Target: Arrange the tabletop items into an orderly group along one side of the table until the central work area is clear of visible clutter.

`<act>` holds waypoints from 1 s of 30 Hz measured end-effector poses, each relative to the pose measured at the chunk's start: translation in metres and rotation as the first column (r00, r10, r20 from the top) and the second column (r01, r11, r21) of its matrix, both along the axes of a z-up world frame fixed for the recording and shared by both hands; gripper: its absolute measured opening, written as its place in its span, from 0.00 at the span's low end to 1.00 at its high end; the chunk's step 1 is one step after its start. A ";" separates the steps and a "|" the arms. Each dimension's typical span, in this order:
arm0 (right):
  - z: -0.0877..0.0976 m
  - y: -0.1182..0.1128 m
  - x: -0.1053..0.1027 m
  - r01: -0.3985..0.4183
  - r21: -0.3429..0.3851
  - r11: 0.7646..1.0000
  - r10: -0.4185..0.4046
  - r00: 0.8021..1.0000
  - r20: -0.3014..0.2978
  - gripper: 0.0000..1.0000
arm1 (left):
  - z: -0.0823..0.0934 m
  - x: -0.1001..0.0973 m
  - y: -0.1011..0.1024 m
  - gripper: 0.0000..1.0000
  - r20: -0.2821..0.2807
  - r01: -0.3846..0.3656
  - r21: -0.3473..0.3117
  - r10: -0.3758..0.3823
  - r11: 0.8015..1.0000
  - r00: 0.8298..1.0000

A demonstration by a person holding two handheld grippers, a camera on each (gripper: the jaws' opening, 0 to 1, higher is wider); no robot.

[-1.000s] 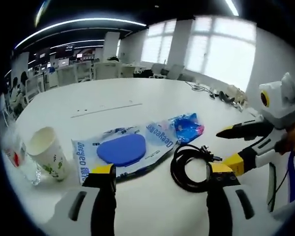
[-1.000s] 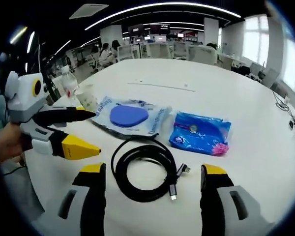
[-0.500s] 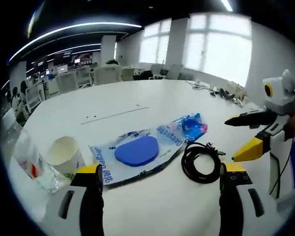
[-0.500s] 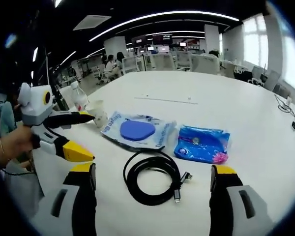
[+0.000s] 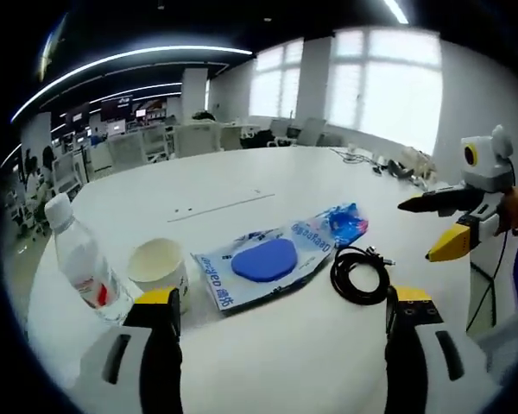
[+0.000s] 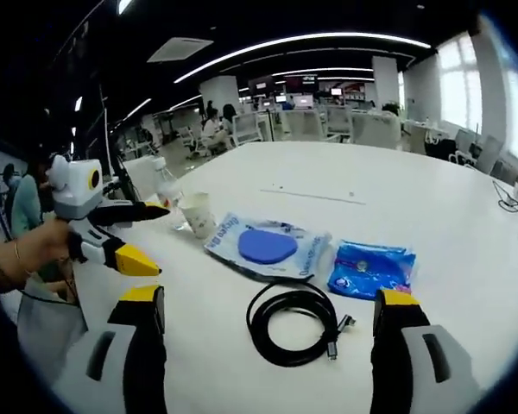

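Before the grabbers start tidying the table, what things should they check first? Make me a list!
1. Left gripper jaws open and empty: ok.
2. Right gripper jaws open and empty: ok.
3. Coiled black cable lies free, apart from the blue foil pouch: ok.
4. White paper cup upright beside the clear plastic water bottle: ok.
5. Cup empty: cannot tell.
6. Middle of the white table free of clutter: not ok; the clear bag with a blue oval pad lies there.

Open-plan office: white table [image 5: 268,172], bright windows [image 5: 384,82], ceiling light strips [image 6: 311,39], distant desks [image 6: 328,121].
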State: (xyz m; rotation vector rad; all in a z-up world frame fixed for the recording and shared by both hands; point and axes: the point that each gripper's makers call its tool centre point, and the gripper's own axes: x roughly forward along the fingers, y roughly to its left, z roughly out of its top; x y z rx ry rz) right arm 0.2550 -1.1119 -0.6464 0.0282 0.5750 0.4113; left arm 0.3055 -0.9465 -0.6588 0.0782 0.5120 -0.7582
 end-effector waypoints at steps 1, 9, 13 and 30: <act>0.001 0.001 -0.001 -0.003 -0.001 1.000 0.003 1.000 0.002 1.00 | 0.001 -0.002 0.002 0.97 -0.002 -0.002 -0.001 0.002 1.000 1.000; 0.009 0.002 -0.015 -0.021 -0.007 1.000 0.021 1.000 0.019 1.00 | 0.016 -0.011 0.021 0.97 0.025 -0.023 -0.008 0.023 1.000 0.999; 0.016 0.001 -0.022 -0.023 0.009 1.000 0.022 0.999 0.039 1.00 | 0.023 -0.015 0.030 0.96 0.037 -0.035 -0.017 0.036 0.999 0.999; 0.038 0.000 -0.046 -0.048 -0.006 0.999 0.049 0.991 0.129 1.00 | 0.033 -0.042 0.080 0.95 0.066 -0.079 -0.021 0.080 0.997 0.995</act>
